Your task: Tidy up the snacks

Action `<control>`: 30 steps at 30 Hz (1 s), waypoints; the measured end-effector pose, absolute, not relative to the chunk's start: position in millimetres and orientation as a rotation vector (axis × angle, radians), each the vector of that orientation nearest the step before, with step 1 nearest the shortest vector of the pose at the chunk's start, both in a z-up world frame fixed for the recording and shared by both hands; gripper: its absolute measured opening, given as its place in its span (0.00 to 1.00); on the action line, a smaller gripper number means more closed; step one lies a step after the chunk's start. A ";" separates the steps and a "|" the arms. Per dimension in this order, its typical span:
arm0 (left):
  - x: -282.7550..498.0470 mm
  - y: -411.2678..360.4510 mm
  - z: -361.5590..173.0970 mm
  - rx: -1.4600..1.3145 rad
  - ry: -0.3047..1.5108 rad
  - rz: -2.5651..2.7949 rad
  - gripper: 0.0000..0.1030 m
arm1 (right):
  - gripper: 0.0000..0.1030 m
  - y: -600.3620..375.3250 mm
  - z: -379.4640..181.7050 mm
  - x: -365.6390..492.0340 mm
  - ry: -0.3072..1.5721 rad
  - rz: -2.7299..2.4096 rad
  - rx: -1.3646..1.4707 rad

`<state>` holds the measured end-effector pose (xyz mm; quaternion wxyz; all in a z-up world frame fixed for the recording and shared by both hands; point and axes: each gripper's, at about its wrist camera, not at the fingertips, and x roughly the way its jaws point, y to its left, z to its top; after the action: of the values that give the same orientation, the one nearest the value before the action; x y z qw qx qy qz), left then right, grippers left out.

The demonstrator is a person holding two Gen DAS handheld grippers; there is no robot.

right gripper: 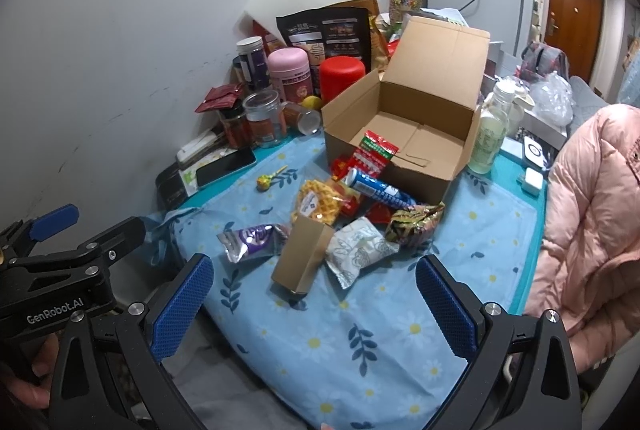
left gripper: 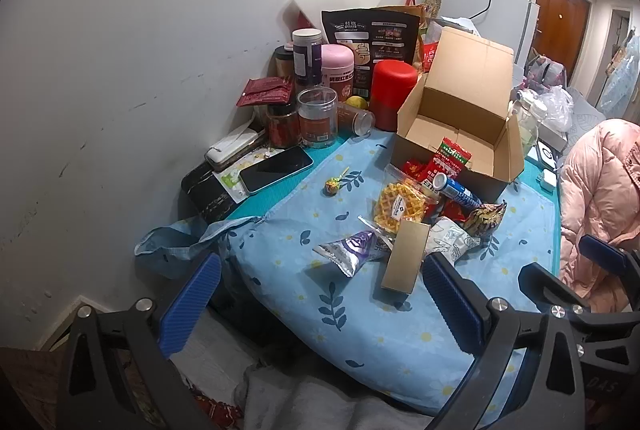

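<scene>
Nearest the lens, the right gripper stands wide and empty low in the frame, over the blue flowered cloth. The left gripper is likewise spread wide, holding nothing.

Just beyond, mid-frame, the snacks lie heaped: a small brown carton, a purple pouch, a white wrapped cake, a waffle pack and a blue tube. Above them sits the open cardboard box, empty but for a red-green packet leaning over its front wall. A lollipop lies apart, left of the heap.

Judging by this, sorting has barely begun.
</scene>
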<state>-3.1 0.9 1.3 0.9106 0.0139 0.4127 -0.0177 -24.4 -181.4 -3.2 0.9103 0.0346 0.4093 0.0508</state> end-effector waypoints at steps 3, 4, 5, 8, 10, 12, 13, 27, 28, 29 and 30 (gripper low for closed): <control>-3.6 0.4 1.1 0.028 0.852 -0.036 1.00 | 1.00 -182.5 -4.1 -25.1 0.843 0.105 0.071; -3.4 0.6 1.1 0.028 0.853 -0.036 1.00 | 1.00 -182.6 -3.9 -24.6 0.844 0.105 0.072; -3.4 0.3 1.2 0.029 0.853 -0.036 1.00 | 1.00 -182.6 -3.8 -24.4 0.844 0.105 0.072; -3.9 0.3 1.1 0.030 0.850 -0.036 1.00 | 1.00 -182.4 -3.8 -24.7 0.845 0.105 0.072; -4.1 -0.6 1.3 0.029 0.849 -0.037 1.00 | 1.00 -182.6 -4.0 -24.2 0.845 0.104 0.072; -3.9 -0.9 1.7 0.032 0.848 -0.039 1.00 | 1.00 -182.4 -4.1 -24.4 0.846 0.103 0.072; -3.7 -0.6 1.6 0.032 0.848 -0.039 1.00 | 1.00 -182.7 -4.1 -24.1 0.845 0.103 0.072; -4.2 -3.0 3.7 0.037 0.848 -0.035 1.00 | 1.00 -182.7 -4.1 -23.3 0.849 0.102 0.074; -3.5 -4.2 4.7 0.039 0.850 -0.037 1.00 | 1.00 -182.5 -3.9 -23.1 0.848 0.102 0.074; -3.1 -4.2 4.6 0.039 0.853 -0.039 1.00 | 1.00 -182.8 -4.6 -23.8 0.849 0.102 0.075; -2.9 -5.0 4.7 0.040 0.855 -0.041 1.00 | 1.00 -182.7 -5.3 -23.9 0.853 0.102 0.076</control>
<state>-2.9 -5.0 4.7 0.9096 0.0196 0.4145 -0.0199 -23.9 -182.7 -5.3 0.9084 0.0366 0.4134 0.0496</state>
